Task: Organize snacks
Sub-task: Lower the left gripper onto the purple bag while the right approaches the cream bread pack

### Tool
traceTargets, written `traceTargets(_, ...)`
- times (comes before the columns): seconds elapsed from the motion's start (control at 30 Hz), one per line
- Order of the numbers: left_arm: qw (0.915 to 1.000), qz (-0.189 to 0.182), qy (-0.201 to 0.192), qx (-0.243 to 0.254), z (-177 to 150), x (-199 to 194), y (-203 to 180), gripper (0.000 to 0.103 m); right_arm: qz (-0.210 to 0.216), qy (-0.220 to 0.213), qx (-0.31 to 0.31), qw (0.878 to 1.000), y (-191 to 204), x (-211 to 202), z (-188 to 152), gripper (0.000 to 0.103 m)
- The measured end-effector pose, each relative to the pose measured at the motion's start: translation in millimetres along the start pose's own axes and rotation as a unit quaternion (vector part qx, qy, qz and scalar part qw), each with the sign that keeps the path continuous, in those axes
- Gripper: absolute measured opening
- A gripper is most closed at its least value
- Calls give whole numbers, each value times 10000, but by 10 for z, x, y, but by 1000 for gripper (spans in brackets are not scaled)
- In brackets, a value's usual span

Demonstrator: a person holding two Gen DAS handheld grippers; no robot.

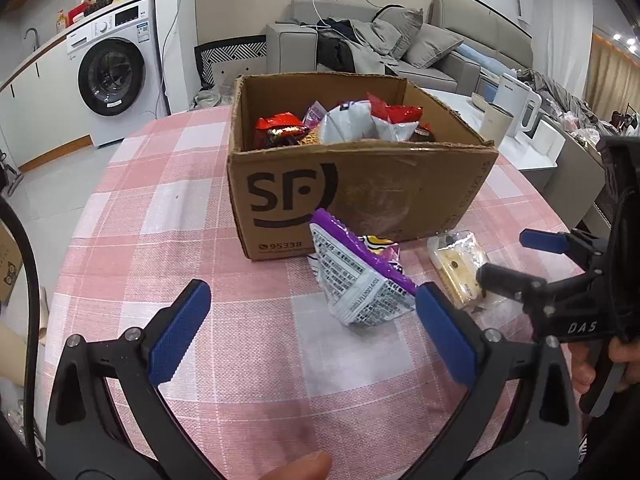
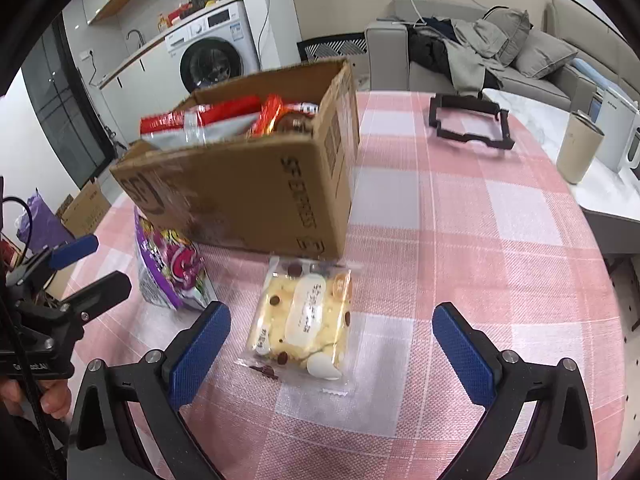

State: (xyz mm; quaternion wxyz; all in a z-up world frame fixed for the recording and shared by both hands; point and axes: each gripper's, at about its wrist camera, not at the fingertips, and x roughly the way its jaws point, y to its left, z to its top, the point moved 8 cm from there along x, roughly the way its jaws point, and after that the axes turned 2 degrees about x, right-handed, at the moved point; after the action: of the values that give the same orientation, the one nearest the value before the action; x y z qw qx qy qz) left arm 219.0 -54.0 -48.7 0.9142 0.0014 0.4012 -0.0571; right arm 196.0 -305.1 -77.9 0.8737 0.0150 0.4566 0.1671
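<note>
A brown cardboard box (image 1: pixel 360 184) stands on the pink checked tablecloth and holds several red and white snack packets (image 1: pixel 352 122). In front of it lies a purple and white snack bag (image 1: pixel 360 280), and to its right a clear-wrapped yellow cake (image 1: pixel 460 272). My left gripper (image 1: pixel 312 332) is open, low over the cloth, just short of the purple bag. In the right wrist view the cake (image 2: pixel 304 320) lies just ahead of my open right gripper (image 2: pixel 332 348), the purple bag (image 2: pixel 172 272) to its left and the box (image 2: pixel 248 184) behind. The right gripper (image 1: pixel 516 256) also shows beside the cake.
A black plastic frame (image 2: pixel 468 120) lies on the far side of the table. A beige cup (image 2: pixel 578 148) and a white kettle (image 2: pixel 616 140) stand on a side table to the right. A washing machine (image 1: pixel 116 72) and a grey sofa (image 1: pixel 420 48) are beyond.
</note>
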Motion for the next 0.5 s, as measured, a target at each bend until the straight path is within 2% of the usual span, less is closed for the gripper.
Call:
traceTargets(0.2,9999,-54,75,-73,10,70,-46,102,-26,206,45,9998,-55,165,-61,103)
traceTargets(0.5,9994,-77,250,-229,59,231,-59,102,-46,265,43,9996,-78,201,-99,103)
